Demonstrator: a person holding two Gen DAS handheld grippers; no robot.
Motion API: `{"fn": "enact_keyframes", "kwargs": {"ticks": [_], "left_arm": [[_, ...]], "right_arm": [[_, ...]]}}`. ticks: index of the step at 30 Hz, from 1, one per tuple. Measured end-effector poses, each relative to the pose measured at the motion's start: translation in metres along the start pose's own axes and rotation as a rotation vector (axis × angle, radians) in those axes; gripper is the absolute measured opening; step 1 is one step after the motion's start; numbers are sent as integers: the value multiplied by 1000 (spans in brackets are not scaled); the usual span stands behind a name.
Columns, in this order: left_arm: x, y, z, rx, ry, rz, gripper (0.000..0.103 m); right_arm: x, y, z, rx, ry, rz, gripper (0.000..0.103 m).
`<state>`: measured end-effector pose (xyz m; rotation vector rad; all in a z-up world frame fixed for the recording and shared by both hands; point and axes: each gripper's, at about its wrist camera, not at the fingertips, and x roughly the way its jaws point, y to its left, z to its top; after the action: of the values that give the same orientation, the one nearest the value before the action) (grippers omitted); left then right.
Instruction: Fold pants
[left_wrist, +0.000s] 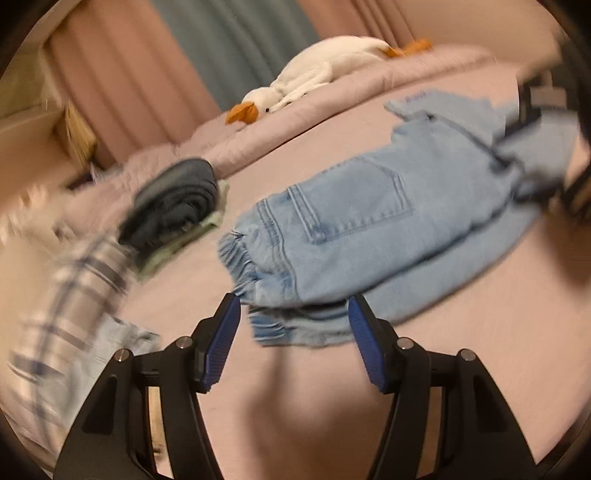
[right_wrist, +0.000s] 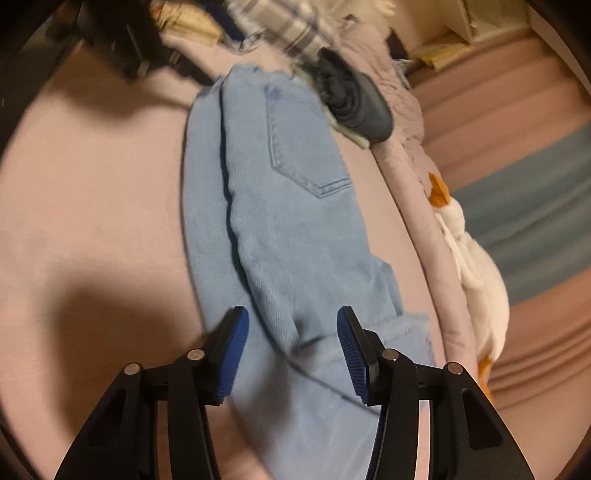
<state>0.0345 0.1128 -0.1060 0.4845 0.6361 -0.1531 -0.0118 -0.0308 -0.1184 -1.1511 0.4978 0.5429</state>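
Left wrist view is showing me the left gripper (left_wrist: 293, 314) with its jaws spread wide and nothing between them, the blue pads (left_wrist: 221, 343) hanging just short of the elastic waistband end of the pants (left_wrist: 369, 229). I am seeing the light blue denim pants lying on the pink bed sheet (left_wrist: 443, 369), folded lengthwise so one leg is stacked on the other, a back pocket facing up. Beyond the waistband, a dark folded garment (left_wrist: 177, 206) is sitting on something pale green, and a plaid cloth (left_wrist: 66, 306) is blurring past at the left edge. A white plush goose (left_wrist: 306, 77) with an orange beak is lying on the quilt (left_wrist: 332, 96) along the far side of the bed, with curtains (left_wrist: 229, 48) hanging behind it.

From the right wrist view I am looking along the pants (right_wrist: 288, 221) from the leg end toward the waistband. The right gripper (right_wrist: 291, 332) is also standing wide open, gripping nothing, its fingers straddling the hem end of the upper leg; I cannot tell whether the pads (right_wrist: 232, 354) are touching the denim or hanging just above it. The goose (right_wrist: 476, 273) is lying off to the right there, and the dark garment (right_wrist: 354, 103) is sitting just beyond the pocket. The left gripper's body is showing dark and blurred at the upper left, near the waistband.
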Motion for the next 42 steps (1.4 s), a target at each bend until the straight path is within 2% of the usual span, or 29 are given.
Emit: {"fn": "enact_keyframes", "kwargs": {"ticks": [1,2,3,4,7,8,9,12,14,17,21,23,24,25,26,27,29,31,35,37,40,42], "left_arm": [[4,3,2,-43,12,-39,61],[9,7,5,-104,34,-96,61],[13,10,7,-157,52,-136,61],[15,14,7,-219,68,-180,58],[13,38,4,-496,73,-350,58],[12,46,0,-613,71,-437,58],[13,50,-3,-687,71,-497,58],[16,45,-5,-811,87,-599,58],[21,41,-2,-858,96,-625,58],[37,32,-2,-963,155,-641,58],[41,35,4,-1045,151,-653,58],[47,42,9,-1092,150,-621,57],[48,48,8,-1123,142,-601,47],[50,51,7,-1147,136,-573,26],[52,55,6,-1177,139,-534,17],[52,57,5,-1193,142,-519,16],[47,57,6,-1186,124,-510,14],[36,53,12,-1136,112,-480,14],[15,51,11,-1086,82,-473,14],[22,46,4,-1063,116,-459,14],[37,37,-14,-1059,189,-441,15],[41,33,-17,-1044,201,-429,18]], "right_arm": [[7,1,1,-13,12,4,40],[14,1,2,-16,28,22,22],[19,0,3,-15,39,41,14],[21,0,5,-20,42,43,10],[17,-3,8,2,43,38,10],[15,-5,7,20,38,38,10],[13,-9,6,54,32,46,10],[11,-18,5,128,24,71,10],[10,-26,6,178,14,88,10],[5,-35,8,218,-11,77,9],[-3,-48,11,266,-44,66,9],[-5,-50,12,274,-56,62,9],[-6,-50,12,272,-58,61,9],[-5,-48,11,269,-56,64,9],[-4,-47,10,264,-53,69,9],[-3,-43,9,248,-47,71,9],[-3,-38,8,235,-45,78,8],[-6,-35,8,235,-47,72,7],[-21,-34,6,262,-54,89,7],[-23,-25,2,249,-54,112,7],[-10,-3,-1,217,-6,153,7],[-1,11,-2,173,13,127,7]]}}
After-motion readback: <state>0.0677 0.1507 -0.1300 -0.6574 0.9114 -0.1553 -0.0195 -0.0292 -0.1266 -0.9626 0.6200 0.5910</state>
